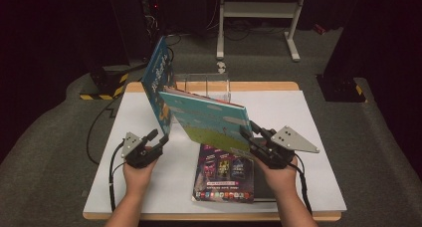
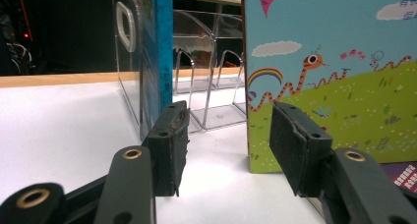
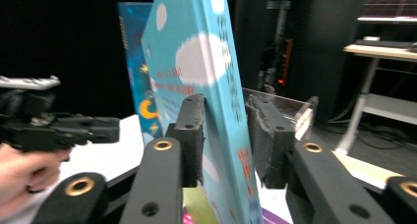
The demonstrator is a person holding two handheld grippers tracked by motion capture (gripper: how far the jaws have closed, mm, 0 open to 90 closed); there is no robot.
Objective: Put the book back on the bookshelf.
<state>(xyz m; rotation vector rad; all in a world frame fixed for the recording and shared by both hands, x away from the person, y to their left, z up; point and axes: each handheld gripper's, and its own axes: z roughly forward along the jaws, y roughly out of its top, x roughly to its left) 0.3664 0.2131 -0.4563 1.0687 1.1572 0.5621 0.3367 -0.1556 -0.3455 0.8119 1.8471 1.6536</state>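
While the person's hands are entering from the near edge of the desk, a dark book is lying flat closest to that edge, between the two forearms.

Right gripper: its jaws are straddling the lower right corner of the snake book. In the right gripper view the left pad is lying against the cover, while a narrow gap is showing between the right pad and the book's edge. No firm clamp can be confirmed there. The snake book is standing tilted, its lower edge just above the dark book, and its far corner is reaching toward the clear rack.

Left gripper: its jaws are standing about half open with nothing between them. They are pointing at the gap between the blue book and the snake book, just short of the blue book's near edge.

Blue book: it is standing upright and leaning left, with its far end at the left side of the rack. In the left gripper view it is resting against a clear divider.

Rack: it is sitting at the far edge of the desk, behind both upright books.
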